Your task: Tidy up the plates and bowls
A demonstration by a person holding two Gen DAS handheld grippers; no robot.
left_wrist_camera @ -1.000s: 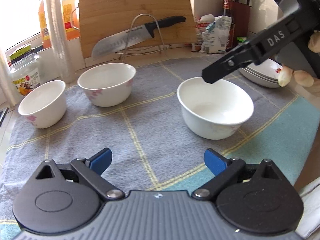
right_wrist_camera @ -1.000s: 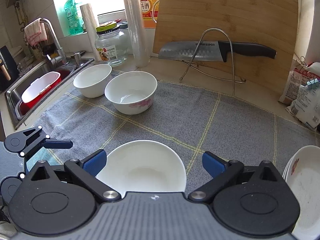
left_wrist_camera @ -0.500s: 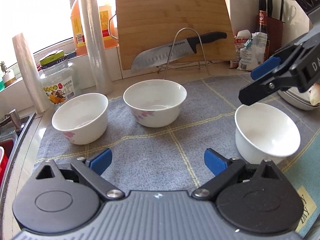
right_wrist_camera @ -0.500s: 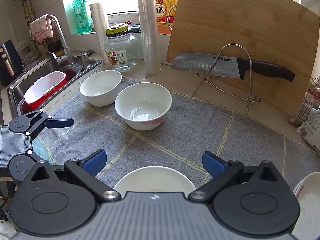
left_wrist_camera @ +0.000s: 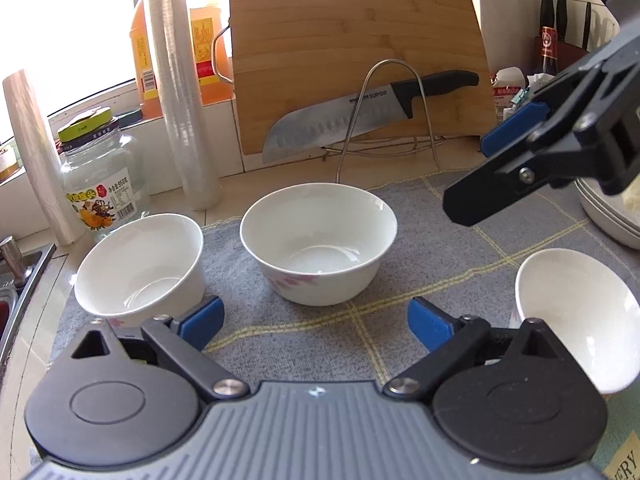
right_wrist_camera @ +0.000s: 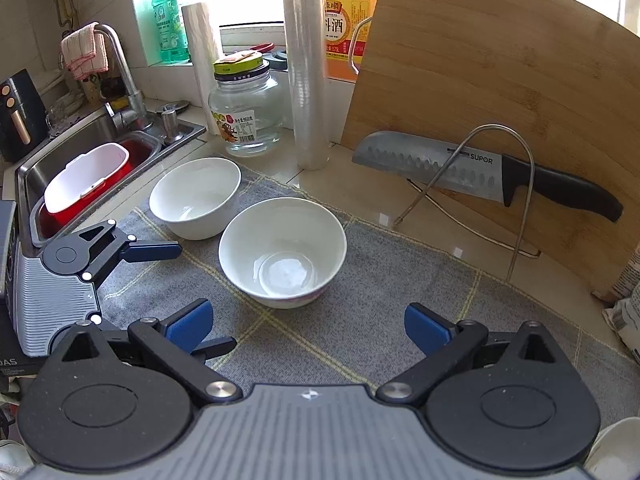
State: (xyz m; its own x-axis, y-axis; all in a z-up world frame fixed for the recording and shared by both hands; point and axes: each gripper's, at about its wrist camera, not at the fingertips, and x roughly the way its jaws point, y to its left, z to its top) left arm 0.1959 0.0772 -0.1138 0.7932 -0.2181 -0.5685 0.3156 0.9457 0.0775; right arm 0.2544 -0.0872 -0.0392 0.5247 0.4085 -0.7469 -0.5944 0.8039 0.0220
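Note:
Three white bowls stand on a grey checked cloth (left_wrist_camera: 420, 248). In the left wrist view the middle bowl (left_wrist_camera: 318, 242) with a pink flower print is straight ahead, the left bowl (left_wrist_camera: 140, 266) is beside the left blue pad, and the right bowl (left_wrist_camera: 580, 316) is at the right edge. My left gripper (left_wrist_camera: 316, 322) is open and empty, short of the middle bowl. My right gripper (right_wrist_camera: 306, 324) is open and empty too, just in front of the middle bowl (right_wrist_camera: 282, 250); the left bowl (right_wrist_camera: 196, 196) lies beyond. A stack of plates (left_wrist_camera: 608, 216) shows at the far right.
A bamboo cutting board (right_wrist_camera: 500, 92) leans at the back with a large knife (right_wrist_camera: 480, 176) on a wire stand (right_wrist_camera: 500, 200). A glass jar (right_wrist_camera: 246, 114), a film roll (right_wrist_camera: 306, 64) and bottles line the window. The sink (right_wrist_camera: 88, 160) with a red tub is left.
Both grippers have moved left across the cloth. The right bowl has slid to the right edge of the left view and out from under the right gripper; the middle bowl now sits ahead of both.

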